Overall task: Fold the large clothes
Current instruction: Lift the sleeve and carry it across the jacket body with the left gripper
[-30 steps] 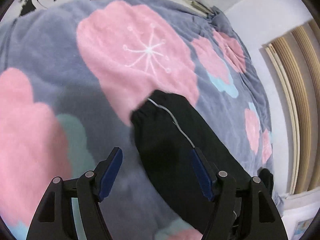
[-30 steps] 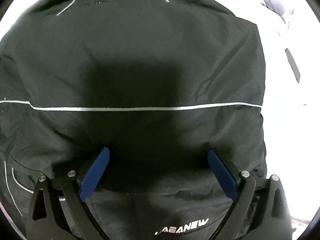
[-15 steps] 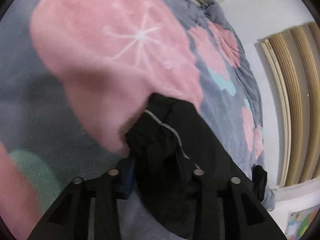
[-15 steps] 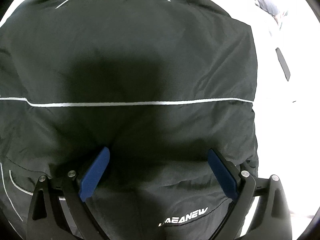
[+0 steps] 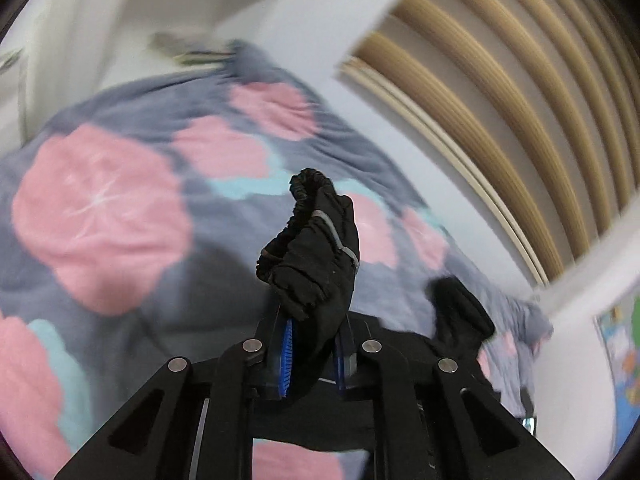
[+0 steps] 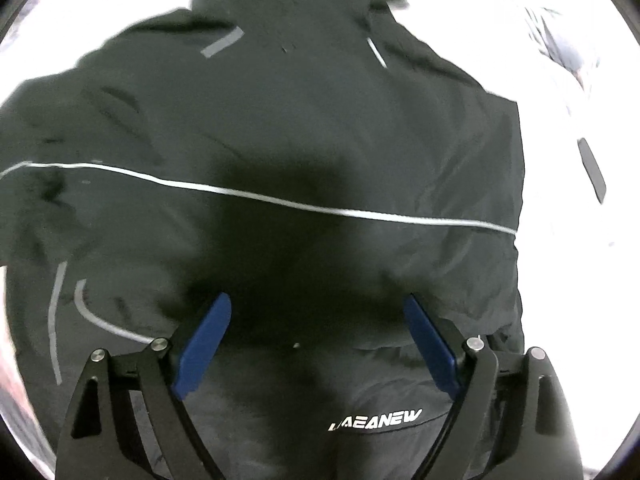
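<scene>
A black jacket (image 6: 304, 136) with thin white piping and a white logo lies spread flat and fills the right wrist view. My right gripper (image 6: 318, 320) hovers over its lower back with its jaws wide and closing; no pad presses on the cloth. In the left wrist view my left gripper (image 5: 312, 344) is shut on the jacket's sleeve cuff (image 5: 316, 240). The bunched elastic cuff stands up above the blue pads, lifted off the blanket. Another black part of the jacket (image 5: 460, 312) lies on the bed at the right.
The bed carries a grey blanket (image 5: 132, 200) with pink and teal blotches. A white wall and a slatted wooden panel (image 5: 500, 80) stand to the right of the bed. A small dark flat object (image 6: 592, 168) lies right of the jacket on overexposed bedding.
My left gripper closed on the sleeve cuff and lifted it off the blanket, tilting up toward the wall. My right gripper rose a little, so more of the jacket's collar shows, and its jaws narrowed slightly.
</scene>
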Demonstrator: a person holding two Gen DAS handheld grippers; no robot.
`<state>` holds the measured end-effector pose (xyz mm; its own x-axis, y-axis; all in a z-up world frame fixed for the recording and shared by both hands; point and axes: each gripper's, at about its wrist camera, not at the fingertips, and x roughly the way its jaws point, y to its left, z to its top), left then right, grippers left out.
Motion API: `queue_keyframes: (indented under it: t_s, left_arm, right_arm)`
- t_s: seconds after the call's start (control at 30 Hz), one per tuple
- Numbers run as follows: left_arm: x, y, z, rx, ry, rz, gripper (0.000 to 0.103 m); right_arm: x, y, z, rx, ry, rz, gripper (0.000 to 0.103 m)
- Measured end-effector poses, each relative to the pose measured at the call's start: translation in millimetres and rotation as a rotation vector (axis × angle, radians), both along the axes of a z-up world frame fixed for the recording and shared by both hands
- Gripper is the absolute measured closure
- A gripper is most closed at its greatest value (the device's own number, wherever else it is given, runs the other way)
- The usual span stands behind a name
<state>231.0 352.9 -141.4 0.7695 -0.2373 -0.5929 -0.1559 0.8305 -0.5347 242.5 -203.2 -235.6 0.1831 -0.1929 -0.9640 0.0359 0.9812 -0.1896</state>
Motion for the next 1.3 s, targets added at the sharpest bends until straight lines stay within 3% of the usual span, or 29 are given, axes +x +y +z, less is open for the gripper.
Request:
queue_keyframes:
  t_s: [0.17,0.37,0.6,0.83,0.9,1.07,1.2,1.3]
  left_arm:
    - [21,-90,22,0.026,-0.014,-0.161,0.087]
    - [58,-215,4,0.064,0.067,-0.385,0.087]
    - [81,-348,-44,0.081,0.177,-0.610,0.087]
    - [82,-457,-128,0.129,0.360,-0.820,0.085]
    - [84,-466,-156,0.108,0.435,-0.835,0.083]
    - [91,-452,-181,-0.041,0.500,-0.829,0.073]
    - [86,-435,-168,-0.175,0.515,-0.871,0.058]
    - [71,-418,-141,-0.183,0.464,-0.871,0.035]
  right_arm:
    - [-18,-12,33,0.058,-0.092,0.026,0.013]
    - [-35,-62,52,0.110,-0.151,-0.021,0.013]
    - [-43,-132,41,0.173,-0.144,-0.109,0.013]
    - [-36,-153,24,0.198,-0.119,-0.132,0.013]
    - [-33,-155,19,0.204,-0.113,-0.130,0.013]
    - [-28,-154,12,0.257,-0.111,-0.120,0.013]
    - [-23,-153,15,0.378,-0.128,-0.132,0.013]
    - [-21,-148,25,0.459,-0.165,-0.117,0.013]
